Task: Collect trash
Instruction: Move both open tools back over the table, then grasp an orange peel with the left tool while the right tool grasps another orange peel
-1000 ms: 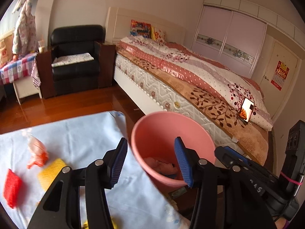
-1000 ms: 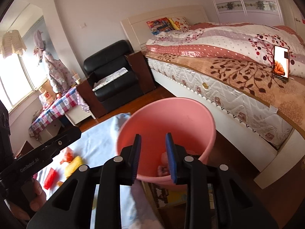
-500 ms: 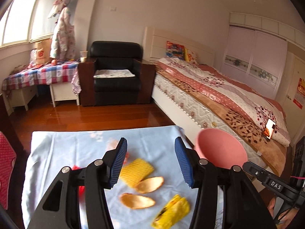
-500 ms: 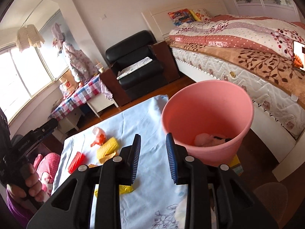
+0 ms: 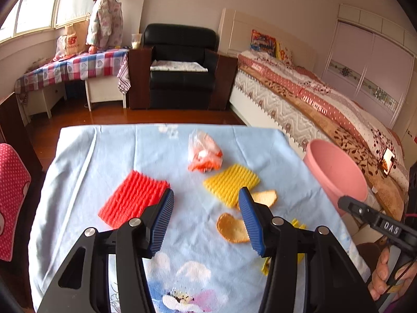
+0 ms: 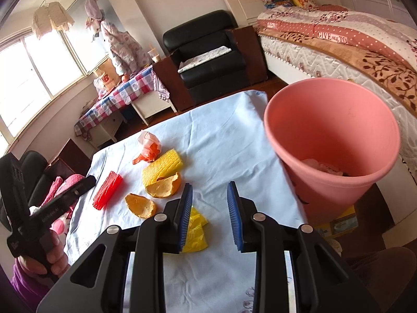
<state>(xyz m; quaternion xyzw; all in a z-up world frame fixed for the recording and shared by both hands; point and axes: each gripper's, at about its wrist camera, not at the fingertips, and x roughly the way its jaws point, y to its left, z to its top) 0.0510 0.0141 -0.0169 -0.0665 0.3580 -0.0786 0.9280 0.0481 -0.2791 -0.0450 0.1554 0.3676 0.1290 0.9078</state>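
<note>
Above scattered peels [image 5: 232, 228], both grippers apparently empty

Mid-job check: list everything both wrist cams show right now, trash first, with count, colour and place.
foam net sleeve: 2, red left on the cloth, yellow centre
orange peel: 2, orange, one near the table's front, the other leaning on the yellow sleeve
plastic bag: 1, clear and orange, behind the yellow sleeve
yellow wrapper: 1, by the right fingers
bin: 1, pink, right of the table, trash inside
tablecloth: 1, light blue
armchair: 1, black, far wall
bed: 1, right
left gripper: open
right gripper: open
</note>
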